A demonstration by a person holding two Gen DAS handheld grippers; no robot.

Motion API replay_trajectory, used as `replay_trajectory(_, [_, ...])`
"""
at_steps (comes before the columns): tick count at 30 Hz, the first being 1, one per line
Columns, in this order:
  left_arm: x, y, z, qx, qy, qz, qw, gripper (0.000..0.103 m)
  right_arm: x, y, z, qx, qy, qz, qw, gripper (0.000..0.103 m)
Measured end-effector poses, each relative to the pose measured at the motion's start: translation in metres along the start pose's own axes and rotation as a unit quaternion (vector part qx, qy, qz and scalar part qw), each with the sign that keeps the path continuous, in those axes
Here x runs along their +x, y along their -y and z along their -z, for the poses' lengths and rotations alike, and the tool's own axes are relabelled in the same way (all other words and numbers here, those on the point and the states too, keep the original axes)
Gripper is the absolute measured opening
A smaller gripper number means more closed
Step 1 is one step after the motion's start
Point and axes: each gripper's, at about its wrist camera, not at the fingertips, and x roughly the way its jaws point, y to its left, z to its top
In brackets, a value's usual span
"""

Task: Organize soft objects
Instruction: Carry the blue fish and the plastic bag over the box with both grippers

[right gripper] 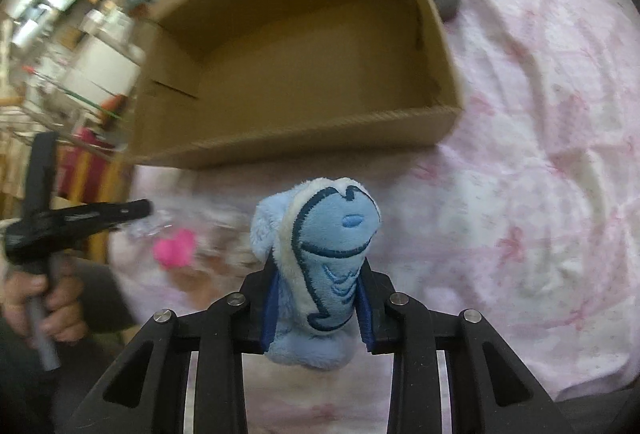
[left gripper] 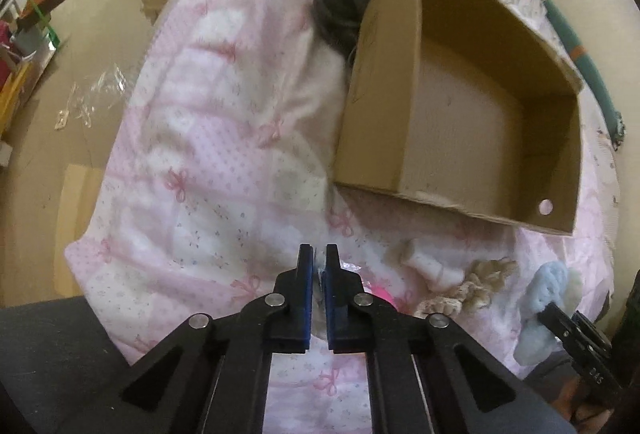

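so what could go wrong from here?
The right gripper pinches only the lower part of the blue plush, so it may slip before the cardboard box. The left gripper looks shut on thin clear wrapping; that could tear loose. The box sits on soft bedding and may shift.

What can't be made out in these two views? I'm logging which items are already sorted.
- Left gripper: jaws nearly shut on something thin and clear; its own pads hide it.
- Pink item: motion-blurred in the right wrist view, mostly hidden behind the jaws in the left.
- Dark object: half hidden behind the cardboard box wall.
- Blue plush toy: lower part covered by the right gripper.
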Motion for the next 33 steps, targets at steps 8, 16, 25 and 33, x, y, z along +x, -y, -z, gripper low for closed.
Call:
replay_trajectory(8, [-0.040,-0.011,0.011,-0.001,0.055,0.037,0.9978,0.003,-0.026,-0.017,0.006,-0.023,0.039,-0.041,0.998,0.034])
replay_trajectory(16, [-0.089,0.010,0.029,0.026,0.124,0.031,0.9915,0.003,-0.044,-0.021,0.009,-0.022,0.069,-0.050,0.996,0.034])
replay_trajectory(25, [-0.117,0.040,0.010,0.064,0.161,0.034,0.9843,0.003,-0.071,-0.028,-0.016,-0.021,0.103,-0.062,0.993,0.034])
replay_trajectory(33, [-0.100,0.082,-0.030,0.134,0.178,0.012,0.9747,0.003,-0.067,-0.023,-0.054,-0.026,0.141,-0.053,0.988,0.034])
